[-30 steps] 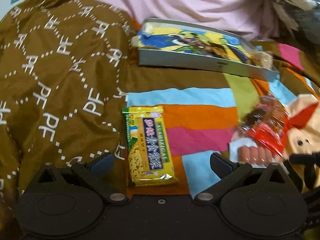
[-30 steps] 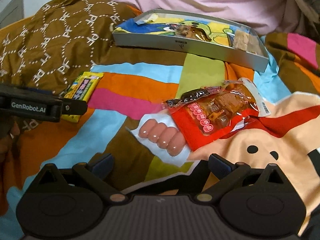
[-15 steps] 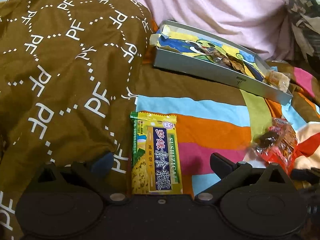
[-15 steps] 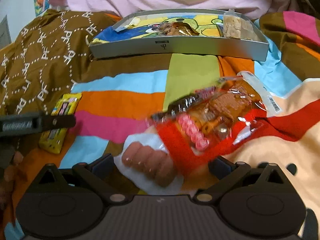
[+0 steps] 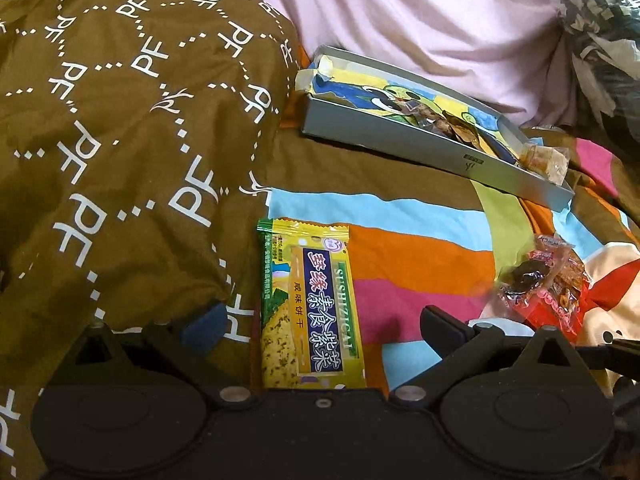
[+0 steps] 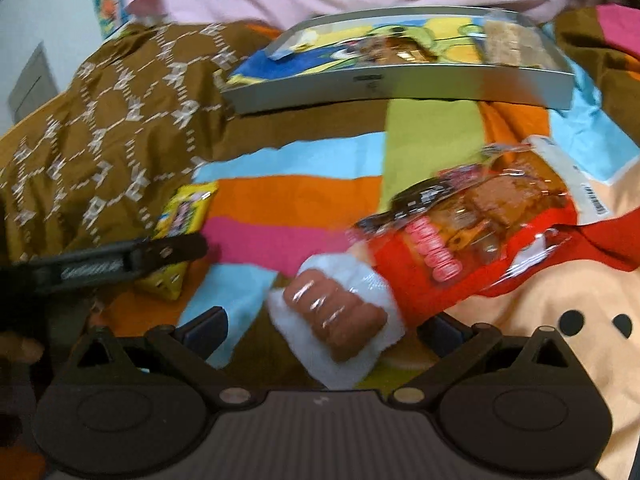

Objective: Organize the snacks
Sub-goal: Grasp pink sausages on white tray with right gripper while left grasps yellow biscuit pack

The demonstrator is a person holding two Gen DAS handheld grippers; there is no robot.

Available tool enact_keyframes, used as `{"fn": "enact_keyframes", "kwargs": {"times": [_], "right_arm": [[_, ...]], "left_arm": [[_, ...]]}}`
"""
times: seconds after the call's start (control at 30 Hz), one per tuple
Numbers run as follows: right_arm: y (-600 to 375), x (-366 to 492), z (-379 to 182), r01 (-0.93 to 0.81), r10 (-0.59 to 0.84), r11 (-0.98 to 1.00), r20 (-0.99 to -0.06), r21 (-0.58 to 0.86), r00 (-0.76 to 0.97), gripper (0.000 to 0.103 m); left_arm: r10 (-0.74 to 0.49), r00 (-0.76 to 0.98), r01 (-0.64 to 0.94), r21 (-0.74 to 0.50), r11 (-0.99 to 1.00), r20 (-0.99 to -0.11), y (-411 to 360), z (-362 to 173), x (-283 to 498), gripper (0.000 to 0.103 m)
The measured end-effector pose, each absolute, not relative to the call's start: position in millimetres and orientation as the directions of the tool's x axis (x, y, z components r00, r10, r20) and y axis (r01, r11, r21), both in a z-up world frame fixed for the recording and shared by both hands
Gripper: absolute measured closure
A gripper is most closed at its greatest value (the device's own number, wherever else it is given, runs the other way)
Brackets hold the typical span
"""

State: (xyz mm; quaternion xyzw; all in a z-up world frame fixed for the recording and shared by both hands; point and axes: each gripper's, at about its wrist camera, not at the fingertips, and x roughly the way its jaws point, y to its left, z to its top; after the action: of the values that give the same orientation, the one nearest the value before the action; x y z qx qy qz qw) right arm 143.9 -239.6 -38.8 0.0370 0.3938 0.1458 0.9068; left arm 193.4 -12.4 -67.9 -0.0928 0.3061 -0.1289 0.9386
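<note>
A yellow cracker packet (image 5: 310,308) lies flat on the striped bedspread between the open fingers of my left gripper (image 5: 320,324), untouched; it also shows in the right wrist view (image 6: 182,220). My right gripper (image 6: 322,330) is open around a white pack of small sausages (image 6: 334,326). A red snack bag (image 6: 480,232) lies just beyond and overlaps the pack; it also shows in the left wrist view (image 5: 548,284). A grey tray (image 5: 400,136), also in the right wrist view (image 6: 400,90), holds a few snacks at the back.
A brown patterned quilt (image 5: 120,140) is heaped at the left, touching the left finger. A pink sheet (image 5: 420,20) rises behind the tray. The left gripper's body (image 6: 120,262) reaches in from the left of the right wrist view.
Both grippers moved forward. The cracker packet now sits deeper between the left fingers, and the sausage pack now lies between the right fingers. The right view is blurred by motion.
</note>
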Motion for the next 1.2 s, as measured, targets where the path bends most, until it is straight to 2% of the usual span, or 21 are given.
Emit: {"fn": "enact_keyframes", "kwargs": {"times": [0.23, 0.37, 0.57, 0.7, 0.83, 0.97, 1.2], "right_arm": [[-241, 151, -43, -0.205, 0.233, 0.971, -0.690, 0.125, 0.685, 0.000], [-248, 156, -46, -0.188, 0.249, 0.968, -0.675, 0.164, 0.695, 0.001], [-235, 150, -42, -0.279, 0.303, 0.948, -0.693, 0.151, 0.654, 0.007], [-225, 142, -41, -0.341, 0.341, 0.928, -0.711, 0.150, 0.615, 0.014], [-213, 127, -36, -0.403, 0.373, 0.905, -0.708, 0.135, 0.600, 0.016], [-206, 123, -38, -0.384, 0.329, 0.919, -0.700, 0.085, 0.633, 0.017], [-199, 139, -51, -0.299, 0.236, 0.954, -0.693, 0.032, 0.681, 0.017]], "left_arm": [[-0.293, 0.780, 0.186, -0.241, 0.952, -0.554, -14, -68, 194, 0.001], [-0.285, 0.780, 0.188, -0.226, 0.956, -0.558, -16, -68, 194, 0.001], [-0.302, 0.785, 0.191, -0.252, 0.949, -0.542, -12, -68, 192, 0.001], [-0.313, 0.793, 0.184, -0.284, 0.941, -0.524, -5, -68, 189, 0.007], [-0.306, 0.800, 0.177, -0.285, 0.942, -0.517, -4, -68, 187, 0.010], [-0.294, 0.802, 0.173, -0.269, 0.947, -0.520, -6, -67, 186, 0.011], [-0.258, 0.794, 0.183, -0.188, 0.965, -0.551, -19, -69, 189, 0.006]]}}
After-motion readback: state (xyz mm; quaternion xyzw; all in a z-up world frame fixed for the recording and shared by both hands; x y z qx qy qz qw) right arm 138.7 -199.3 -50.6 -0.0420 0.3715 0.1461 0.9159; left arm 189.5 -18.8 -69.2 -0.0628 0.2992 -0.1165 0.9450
